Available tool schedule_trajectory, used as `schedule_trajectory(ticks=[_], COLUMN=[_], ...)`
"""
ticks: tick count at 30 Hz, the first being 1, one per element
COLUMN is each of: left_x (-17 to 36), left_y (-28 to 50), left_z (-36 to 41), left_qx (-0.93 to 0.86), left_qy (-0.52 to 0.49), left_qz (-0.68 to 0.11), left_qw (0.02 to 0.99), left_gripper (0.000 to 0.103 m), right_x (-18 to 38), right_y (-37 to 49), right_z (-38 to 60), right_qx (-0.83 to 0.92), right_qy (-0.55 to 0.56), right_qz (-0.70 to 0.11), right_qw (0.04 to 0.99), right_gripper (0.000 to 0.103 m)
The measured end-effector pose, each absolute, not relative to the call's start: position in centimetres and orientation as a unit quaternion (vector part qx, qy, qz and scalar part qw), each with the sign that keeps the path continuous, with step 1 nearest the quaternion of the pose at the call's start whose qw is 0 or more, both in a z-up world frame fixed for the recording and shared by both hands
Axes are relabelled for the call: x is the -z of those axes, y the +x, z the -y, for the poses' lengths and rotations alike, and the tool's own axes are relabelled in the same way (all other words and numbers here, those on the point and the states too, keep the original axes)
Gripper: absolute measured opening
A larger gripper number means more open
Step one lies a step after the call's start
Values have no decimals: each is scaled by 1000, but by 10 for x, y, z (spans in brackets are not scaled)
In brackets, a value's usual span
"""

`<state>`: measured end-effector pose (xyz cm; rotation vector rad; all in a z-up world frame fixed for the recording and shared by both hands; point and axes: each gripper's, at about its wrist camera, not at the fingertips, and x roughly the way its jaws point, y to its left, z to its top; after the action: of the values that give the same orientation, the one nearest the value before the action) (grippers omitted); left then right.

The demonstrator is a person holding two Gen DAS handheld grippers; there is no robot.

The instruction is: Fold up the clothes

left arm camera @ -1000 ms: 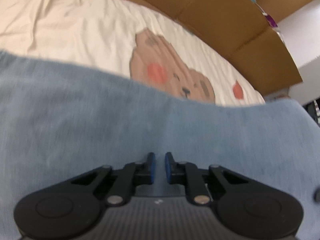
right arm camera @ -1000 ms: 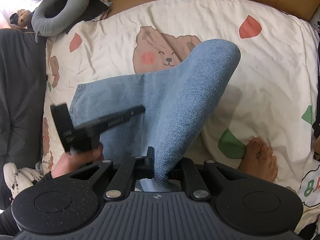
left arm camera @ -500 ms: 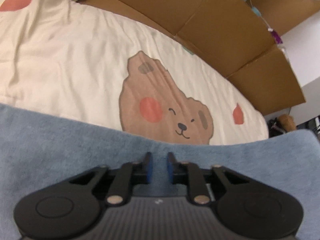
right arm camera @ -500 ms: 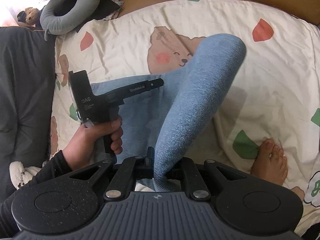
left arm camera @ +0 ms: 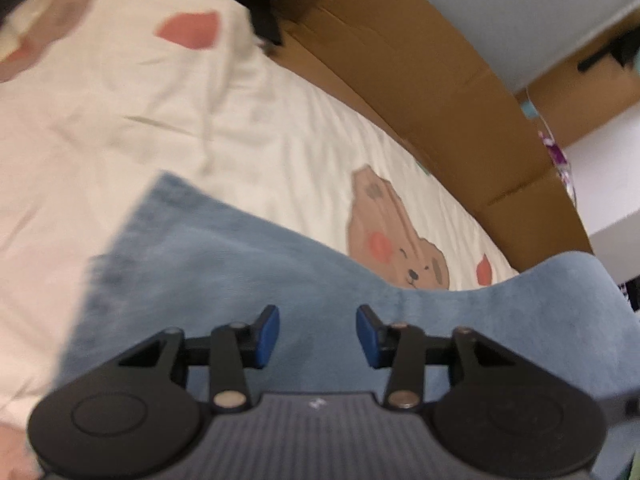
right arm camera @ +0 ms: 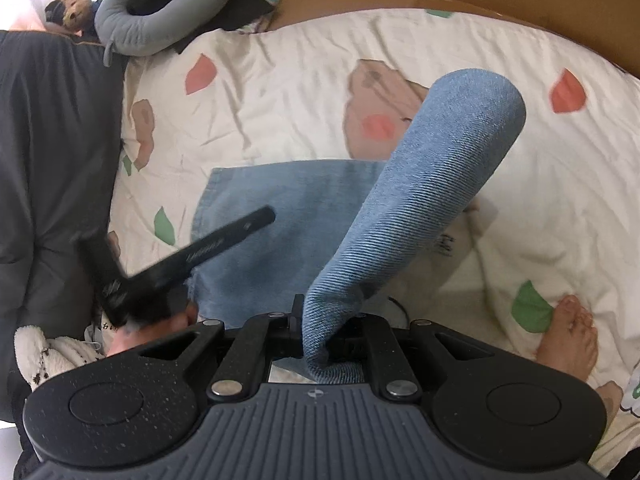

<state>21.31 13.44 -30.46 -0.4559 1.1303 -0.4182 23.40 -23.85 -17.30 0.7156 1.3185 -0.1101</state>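
Observation:
A blue denim garment [right arm camera: 288, 208] lies partly flat on the bear-print bed sheet [right arm camera: 560, 184]. One part of it rises in a thick fold [right arm camera: 432, 184] into my right gripper [right arm camera: 326, 320], which is shut on the cloth's end. My left gripper [left arm camera: 317, 314] hovers over the flat denim [left arm camera: 240, 272]. Its jaws are opening and nothing is between the blue pads. In the right wrist view the left gripper [right arm camera: 266, 215] shows as a blurred black tool in a hand, above the garment's left edge.
Brown cardboard [left arm camera: 440, 80] lines the bed's far side. A grey neck pillow [right arm camera: 160, 8] and a small plush toy [right arm camera: 74, 6] sit at the far left corner. A dark grey blanket [right arm camera: 52, 160] runs along the left. A bare foot [right arm camera: 568, 340] rests on the sheet at the right.
My left gripper's jaws have spread apart and it has drawn back and up from the denim, whose near corner now lies flat. The right gripper still grips the raised fold.

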Motion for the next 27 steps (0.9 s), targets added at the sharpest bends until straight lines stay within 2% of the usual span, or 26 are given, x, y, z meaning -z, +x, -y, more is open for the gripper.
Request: schedule_trajectory(ticks=[10, 27], left_x=[287, 293], left_y=[186, 165], left_z=[-211, -256], left_qx=[153, 128], left_qy=[-278, -304], left_qz=[-499, -491], left_qw=[806, 806], left_gripper=[45, 45], right_x=[183, 246], right_y=[292, 345], right_z=[170, 114], right_qx=[20, 13], right_qy=[290, 282], right_qz=[-607, -610], right_qw=[739, 740], right_gripper=[7, 8])
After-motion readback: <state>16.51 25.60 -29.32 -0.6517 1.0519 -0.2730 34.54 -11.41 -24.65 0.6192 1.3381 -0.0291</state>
